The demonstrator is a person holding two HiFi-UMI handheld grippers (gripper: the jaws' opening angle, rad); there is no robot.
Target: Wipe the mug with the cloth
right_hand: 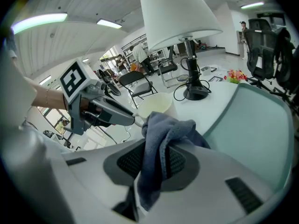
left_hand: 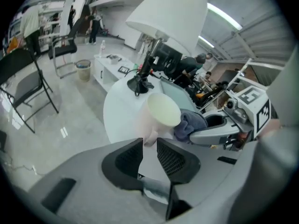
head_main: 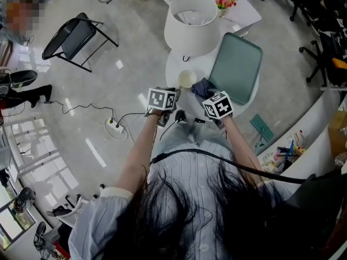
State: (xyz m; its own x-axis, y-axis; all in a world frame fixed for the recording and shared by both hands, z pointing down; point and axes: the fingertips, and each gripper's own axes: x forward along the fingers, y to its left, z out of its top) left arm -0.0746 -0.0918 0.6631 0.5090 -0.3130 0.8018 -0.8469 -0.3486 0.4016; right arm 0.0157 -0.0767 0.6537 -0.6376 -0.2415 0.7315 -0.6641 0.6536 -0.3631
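Dark hair (head_main: 179, 199) fills the foreground. Beyond it, the left gripper (left_hand: 149, 143) pinches the handle of a cream mug (left_hand: 163, 108) at the near edge of a round white table (left_hand: 117, 111). The right gripper (head_main: 210, 95) is clamped on a blue-grey cloth (right_hand: 161, 134), which is bunched against the mug's side. A lamp (head_main: 191, 23) and a green tray (head_main: 237, 66) sit further back on the table.

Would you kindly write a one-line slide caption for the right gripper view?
Right gripper clamps a blue-grey cloth beside the cream mug held by the left gripper.
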